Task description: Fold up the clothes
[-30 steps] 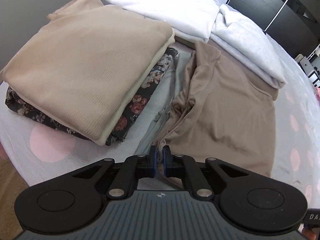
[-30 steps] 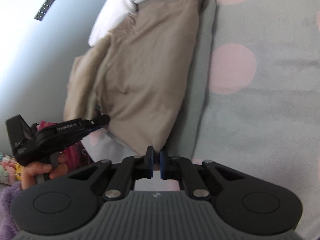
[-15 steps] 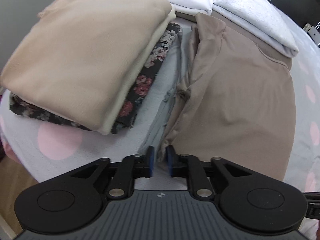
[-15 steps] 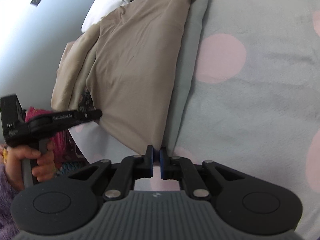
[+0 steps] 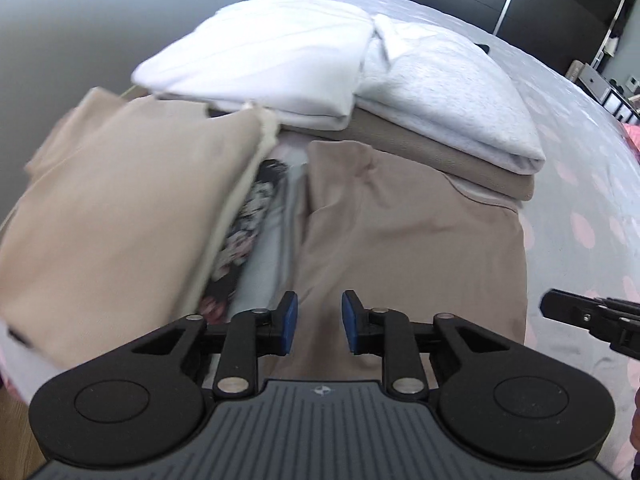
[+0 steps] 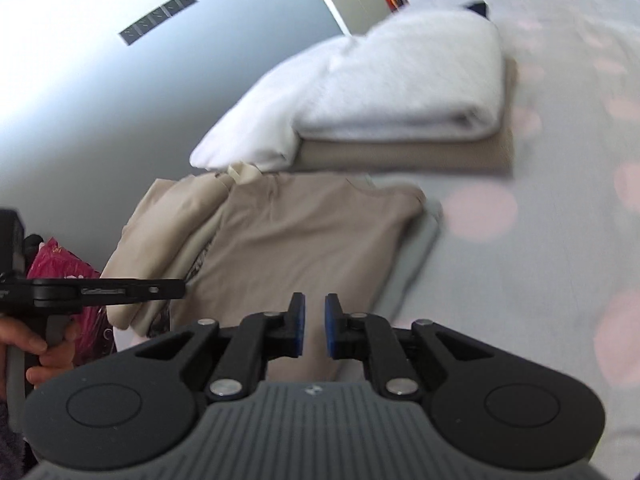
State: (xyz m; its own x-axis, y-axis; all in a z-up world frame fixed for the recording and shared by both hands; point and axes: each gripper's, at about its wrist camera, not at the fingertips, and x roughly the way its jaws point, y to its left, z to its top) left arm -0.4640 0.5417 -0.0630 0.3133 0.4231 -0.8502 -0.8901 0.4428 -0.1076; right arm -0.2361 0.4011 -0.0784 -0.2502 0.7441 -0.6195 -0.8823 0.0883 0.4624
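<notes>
A tan garment (image 5: 408,232) lies folded flat on the bed on top of a pale grey garment (image 5: 268,260); it also shows in the right wrist view (image 6: 296,240). My left gripper (image 5: 316,316) is open and empty above the tan garment's near edge. My right gripper (image 6: 315,326) is open a little and empty above the same garment's near edge. The pale grey garment's edge (image 6: 416,264) sticks out on the right side.
A stack of folded beige and floral clothes (image 5: 120,220) lies to the left. A stack of white, grey and tan folded clothes (image 5: 360,92) lies behind. The bed cover (image 6: 540,260) is grey with pink dots. A pink bag (image 6: 64,268) is beside the bed.
Both grippers were shut on the garments' near edge and have opened and let go. Both have lifted and tilted up; the tan garment now lies flat.
</notes>
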